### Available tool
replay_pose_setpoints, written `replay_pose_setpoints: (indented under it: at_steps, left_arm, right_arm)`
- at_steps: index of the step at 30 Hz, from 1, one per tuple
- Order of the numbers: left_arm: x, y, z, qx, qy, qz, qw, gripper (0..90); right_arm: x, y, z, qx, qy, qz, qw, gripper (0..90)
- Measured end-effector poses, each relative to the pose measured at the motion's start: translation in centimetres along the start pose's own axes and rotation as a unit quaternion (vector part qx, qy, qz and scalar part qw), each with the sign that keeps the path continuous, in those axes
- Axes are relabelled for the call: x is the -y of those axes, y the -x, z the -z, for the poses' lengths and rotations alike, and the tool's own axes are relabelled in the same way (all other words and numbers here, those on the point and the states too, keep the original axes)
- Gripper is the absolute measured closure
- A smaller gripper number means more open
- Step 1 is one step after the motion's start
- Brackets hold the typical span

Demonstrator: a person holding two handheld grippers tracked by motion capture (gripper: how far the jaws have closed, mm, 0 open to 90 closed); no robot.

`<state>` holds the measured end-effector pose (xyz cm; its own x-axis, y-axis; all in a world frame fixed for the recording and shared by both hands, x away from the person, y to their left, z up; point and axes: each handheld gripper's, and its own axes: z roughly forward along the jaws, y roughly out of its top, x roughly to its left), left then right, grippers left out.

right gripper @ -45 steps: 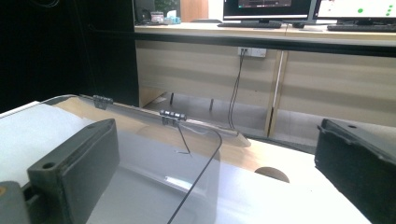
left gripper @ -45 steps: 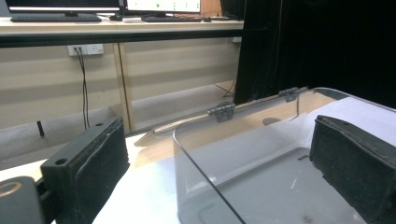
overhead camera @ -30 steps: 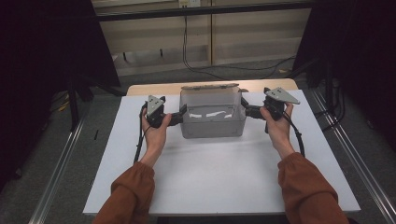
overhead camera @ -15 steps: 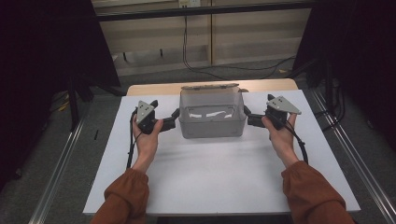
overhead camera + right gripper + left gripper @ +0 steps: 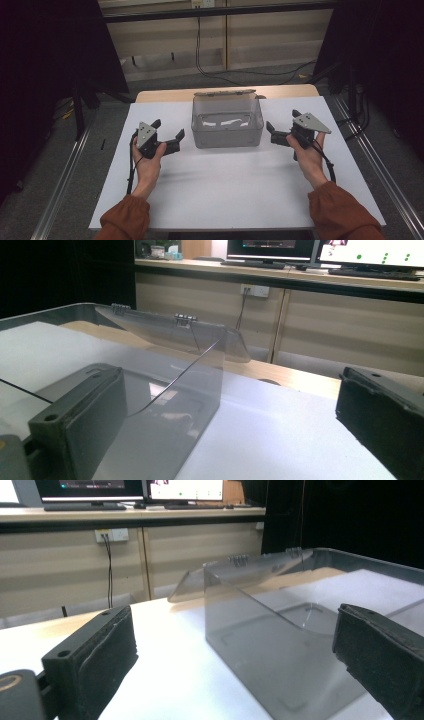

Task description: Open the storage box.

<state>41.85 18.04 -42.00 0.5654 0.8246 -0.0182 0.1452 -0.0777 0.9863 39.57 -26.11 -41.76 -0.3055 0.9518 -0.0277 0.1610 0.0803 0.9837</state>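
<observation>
Box: a clear plastic box (image 5: 227, 125) stands on the white table (image 5: 235, 190), its lid (image 5: 225, 93) swung open behind the far wall.
Left gripper: the left gripper (image 5: 169, 136) sits just left of the box, jaws spread wide, holding nothing; the box's near corner lies ahead of its fingers (image 5: 95, 655).
Right gripper: the right gripper (image 5: 281, 127) sits just right of the box, jaws wide apart and empty, clear of the wall.
Box position: between the two sets of fingertips, touching neither.

In the left gripper view the box (image 5: 280, 645) beyond the jaws runs off the right edge, its lid (image 5: 235, 572) blurred.
</observation>
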Motion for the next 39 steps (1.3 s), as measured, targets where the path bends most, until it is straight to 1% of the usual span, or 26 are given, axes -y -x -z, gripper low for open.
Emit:
replay_pose_setpoints:
  at_steps: [1,2,4,6,7,11,12,13,14,15,16,17,18,22,23,24,25,26,27,29,31,32,34,36,38,39]
  left_arm:
    - [0.0,0.1,0.2,-0.003,-0.002,-0.004,1.0000,3.6]
    - [0.0,0.2,0.4,-0.001,0.000,-0.005,1.0000,3.6]
    - [-0.1,0.5,0.8,-0.003,0.002,0.000,1.0000,3.6]
    - [0.0,0.7,1.3,0.000,0.001,0.000,1.0000,3.6]
    - [0.0,0.8,1.5,0.000,-0.001,-0.002,1.0000,3.6]
    - [0.3,1.2,2.4,-0.003,0.003,0.002,1.0000,3.6]
    - [0.4,1.3,2.6,-0.007,0.002,0.005,1.0000,3.6]
    - [0.5,1.4,2.9,-0.018,0.002,0.008,0.9998,3.5]
    - [0.7,1.5,3.3,-0.030,0.004,0.019,0.9994,2.6]
    - [0.8,1.7,3.5,-0.030,0.006,0.034,0.9989,1.9]
    - [0.9,1.8,3.6,-0.025,0.001,0.038,0.9990,1.9]
    - [1.0,1.9,3.8,-0.027,-0.002,0.027,0.9993,1.9]
    - [1.0,2.0,4.0,-0.026,-0.001,0.021,0.9994,1.9]
    - [1.1,2.1,4.8,-0.021,0.006,0.028,0.9994,2.0]
    - [1.1,2.1,5.0,-0.020,0.007,0.025,0.9995,2.0]
    - [1.1,2.2,5.2,-0.022,0.006,0.020,0.9995,2.0]
    - [1.2,2.2,5.4,-0.025,0.003,0.020,0.9995,2.0]
    - [1.3,2.3,5.7,-0.027,0.000,0.027,0.9993,2.0]
    - [1.5,2.3,5.9,-0.031,0.002,0.028,0.9991,2.4]
    - [1.7,2.4,6.3,-0.032,-0.001,0.016,0.9994,2.4]
    - [1.8,2.5,6.7,-0.028,-0.004,0.018,0.9994,2.4]
    - [1.8,2.6,6.8,-0.029,-0.002,0.021,0.9993,2.4]
    - [1.9,2.7,7.2,-0.028,-0.002,0.019,0.9994,2.4]
    - [2.0,2.7,7.5,-0.029,-0.004,0.019,0.9994,2.4]
    - [2.3,2.8,7.8,-0.032,-0.007,0.025,0.9992,2.4]
    - [2.5,2.8,8.1,-0.039,-0.008,0.021,0.9990,2.4]
  right_arm:
    - [0.0,0.0,0.2,0.001,0.000,-0.003,1.0000,0.0]
    - [0.1,-0.1,0.4,0.001,0.001,-0.005,1.0000,0.0]
    - [0.2,-0.2,0.8,0.003,-0.001,-0.007,1.0000,0.0]
    - [0.3,-0.3,1.2,0.001,-0.007,-0.006,1.0000,0.0]
    - [0.3,-0.3,1.4,0.001,-0.002,-0.005,1.0000,0.0]
    - [0.5,-0.4,2.5,0.002,0.005,-0.007,1.0000,0.0]
    - [0.5,-0.4,2.8,0.003,0.005,-0.005,1.0000,0.0]
    - [0.6,-0.5,3.1,0.005,0.005,-0.006,1.0000,0.0]
    - [0.6,-0.5,3.4,0.004,0.009,-0.008,0.9999,0.0]
    - [0.7,-0.5,3.7,0.004,0.012,-0.007,0.9999,0.0]
    - [0.7,-0.6,4.1,0.004,0.013,-0.007,0.9999,0.0]
    - [0.8,-0.6,4.3,0.004,0.015,-0.007,0.9999,0.0]
    - [0.9,-0.7,4.5,0.004,0.014,-0.006,0.9999,0.0]
    - [1.1,-0.7,5.4,0.007,0.017,-0.001,0.9998,0.0]
    - [1.2,-0.7,5.7,0.006,0.019,-0.002,0.9998,0.0]
    - [1.3,-0.7,6.0,0.006,0.020,-0.002,0.9998,0.0]
    - [1.4,-0.7,6.2,0.009,0.019,0.001,0.9998,0.0]
    - [1.6,-0.7,6.5,0.010,0.020,0.002,0.9997,0.0]
    - [1.8,-0.6,6.7,0.012,0.019,0.000,0.9997,0.0]
    - [2.1,-0.5,7.2,0.016,0.021,-0.003,0.9997,0.0]
    - [2.4,-0.5,7.7,0.019,0.020,-0.005,0.9996,0.0]
    - [2.5,-0.6,8.0,0.020,0.017,-0.008,0.9996,0.0]
    - [2.8,-0.6,8.5,0.023,0.017,-0.008,0.9996,0.0]
    - [2.9,-0.7,9.0,0.029,0.018,-0.008,0.9994,0.0]
    - [3.0,-0.8,9.6,0.030,0.018,-0.005,0.9994,0.0]
    - [3.1,-0.8,9.9,0.033,0.017,-0.005,0.9993,0.0]
